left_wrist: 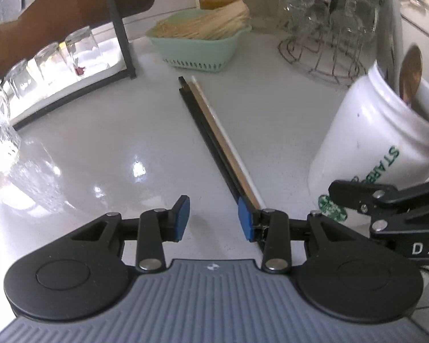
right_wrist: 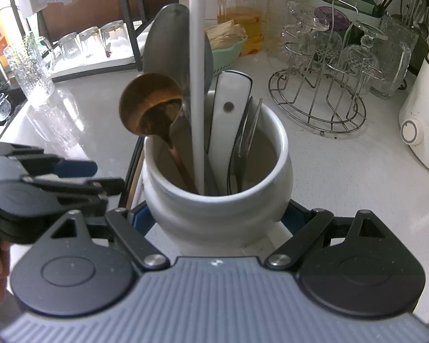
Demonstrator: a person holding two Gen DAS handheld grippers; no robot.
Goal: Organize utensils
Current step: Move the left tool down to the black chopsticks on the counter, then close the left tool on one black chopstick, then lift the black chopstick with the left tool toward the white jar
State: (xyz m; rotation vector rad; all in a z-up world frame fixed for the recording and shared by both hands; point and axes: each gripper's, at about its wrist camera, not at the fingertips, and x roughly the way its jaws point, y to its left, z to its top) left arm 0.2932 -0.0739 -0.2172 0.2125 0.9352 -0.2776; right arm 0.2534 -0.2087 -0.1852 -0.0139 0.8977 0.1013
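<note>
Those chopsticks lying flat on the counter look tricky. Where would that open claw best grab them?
Probably at the near ends of the chopsticks, coming down from above. They lie flat, side by side, near ends beside one pad of the open left gripper. The jaws should straddle the bundle crosswise, away from the white jar.

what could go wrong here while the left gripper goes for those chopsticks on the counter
1. The chopsticks lie beside the left gripper's right pad, not between the open pads, so closing now could miss them or scatter them.
2. The white jar, clamped by the right gripper, is crowded with a copper spoon and tall utensils; new pieces could jam against them.
</note>
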